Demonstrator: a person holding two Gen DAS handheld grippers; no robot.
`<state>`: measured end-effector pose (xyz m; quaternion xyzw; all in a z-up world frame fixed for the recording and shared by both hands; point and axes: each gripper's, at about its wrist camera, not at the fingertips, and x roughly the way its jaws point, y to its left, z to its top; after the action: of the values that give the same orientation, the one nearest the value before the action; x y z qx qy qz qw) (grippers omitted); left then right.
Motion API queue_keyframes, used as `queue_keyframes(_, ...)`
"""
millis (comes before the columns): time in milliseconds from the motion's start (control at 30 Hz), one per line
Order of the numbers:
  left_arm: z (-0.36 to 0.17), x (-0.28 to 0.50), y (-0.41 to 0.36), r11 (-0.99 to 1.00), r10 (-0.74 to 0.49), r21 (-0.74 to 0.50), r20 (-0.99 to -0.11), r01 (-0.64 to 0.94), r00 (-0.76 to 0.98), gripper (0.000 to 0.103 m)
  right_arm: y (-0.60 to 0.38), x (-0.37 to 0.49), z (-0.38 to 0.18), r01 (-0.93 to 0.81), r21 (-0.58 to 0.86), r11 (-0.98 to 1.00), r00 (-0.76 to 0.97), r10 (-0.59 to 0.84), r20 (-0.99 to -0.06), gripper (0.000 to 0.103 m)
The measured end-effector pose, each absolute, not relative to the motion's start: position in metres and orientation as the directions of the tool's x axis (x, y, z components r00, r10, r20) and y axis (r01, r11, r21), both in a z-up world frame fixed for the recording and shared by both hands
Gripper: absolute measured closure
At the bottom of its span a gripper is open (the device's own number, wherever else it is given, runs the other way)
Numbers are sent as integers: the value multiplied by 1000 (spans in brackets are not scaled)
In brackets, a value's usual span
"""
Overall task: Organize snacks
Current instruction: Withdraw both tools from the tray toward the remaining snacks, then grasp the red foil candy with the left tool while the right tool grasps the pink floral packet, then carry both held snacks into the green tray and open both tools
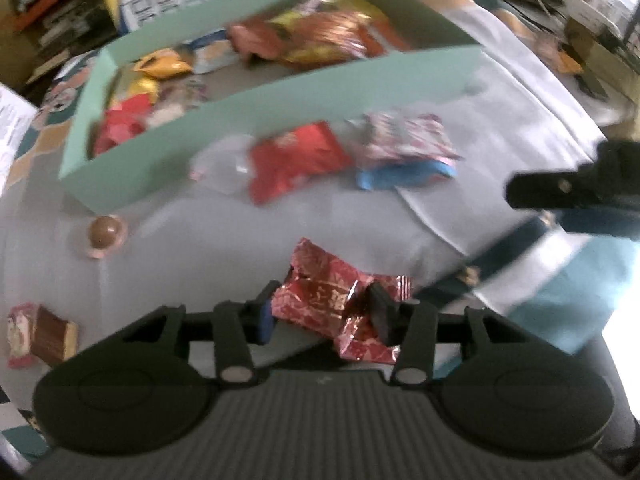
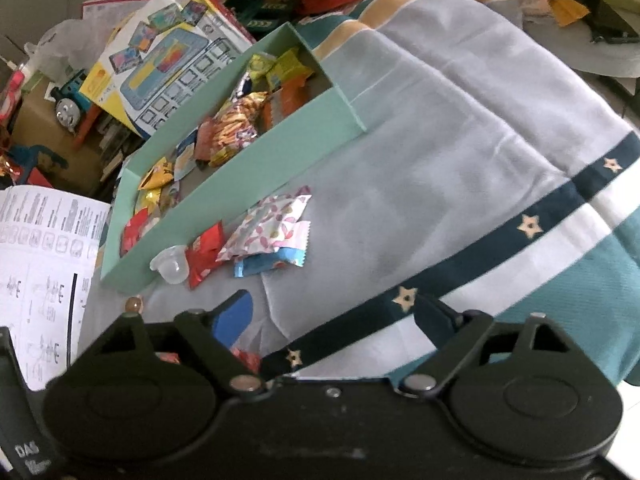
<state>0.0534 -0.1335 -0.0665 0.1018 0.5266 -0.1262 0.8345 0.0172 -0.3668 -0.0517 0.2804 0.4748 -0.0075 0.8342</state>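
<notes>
Left wrist view only: the left tongs (image 1: 324, 312) closed on a crumpled red foil snack wrapper (image 1: 332, 304) lying on the grey cloth (image 1: 200, 256). Right wrist view: the right tongs (image 2: 340, 316) spread wide, gripping nothing, over bare cloth short of the mint-green box (image 2: 256, 164), snacks along its near wall.

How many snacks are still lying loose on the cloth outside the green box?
7: clear jelly cup, red packet, floral packet and blue packet beside the green box; chocolate ball; wafer; red foil packet. Others may be hidden.
</notes>
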Motion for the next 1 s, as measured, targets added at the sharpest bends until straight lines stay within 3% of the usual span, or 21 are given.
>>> queue_keyframes(200,-66,72,-105,970,-132,-30,-898,240,420,54,-349,43,-44,247,436,865,559,241,-794,14)
queue_keyframes(433,-63,78,-79,975,-170,-84,-881,207,442,33,-325,82,-39,182,348,920,556,196,-808,18)
queue_keyframes(633,-67,73,-71,969,-197,-115,-891,217,408,29,-299,118,-51,149,255,956,515,145,-845,24)
queue_keyframes(733,-72,73,-71,968,-207,-129,-898,216,388,28,-289,121,-63,133,237,962,487,145,-861,36)
queue_keyframes(800,-75,75,-72,966,-214,-137,-899,218,382,27,-279,117,-63,87,173,981,508,105,-855,53)
queue_keyframes(900,-78,76,-78,964,-211,-125,-898,236,387,26,-282,113,-62,85,196,977,519,125,-845,67)
queue_keyframes(967,-79,76,-83,959,-217,-121,-894,255,392,31,-289,110,-62,102,213,972,527,129,-840,69)
queue_keyframes(1000,-78,75,-85,957,-218,-114,-891,267,398,41,-292,107,-62,112,220,969,529,130,-839,70)
